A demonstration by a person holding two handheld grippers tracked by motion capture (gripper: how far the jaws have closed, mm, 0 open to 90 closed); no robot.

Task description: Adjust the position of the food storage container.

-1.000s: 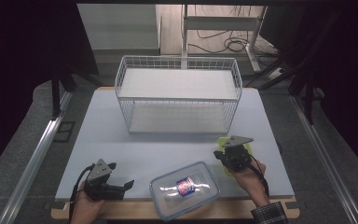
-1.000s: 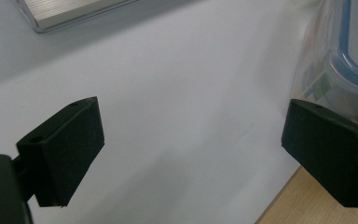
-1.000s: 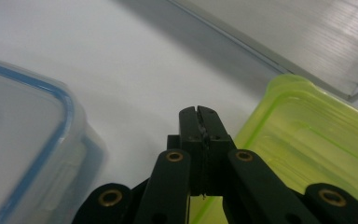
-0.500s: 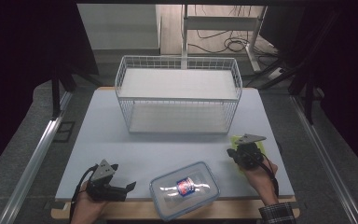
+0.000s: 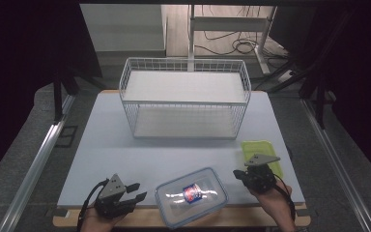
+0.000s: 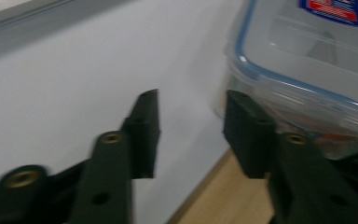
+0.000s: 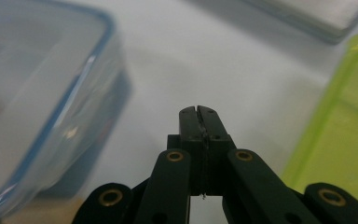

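High view, one clear container [image 5: 192, 195], one green lid [image 5: 261, 155], left tool [image 5: 134, 191] closing, empty, right tool [image 5: 239, 175] closed, empty.

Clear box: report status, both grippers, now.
Left gripper jaws just closing, nothing between, beside the clear box. Right gripper shut, empty, between box and green lid. Nothing in the way.

Grey floor [image 5: 24, 130] around the table, cables [image 5: 232, 46] lying beyond, dark surroundings.
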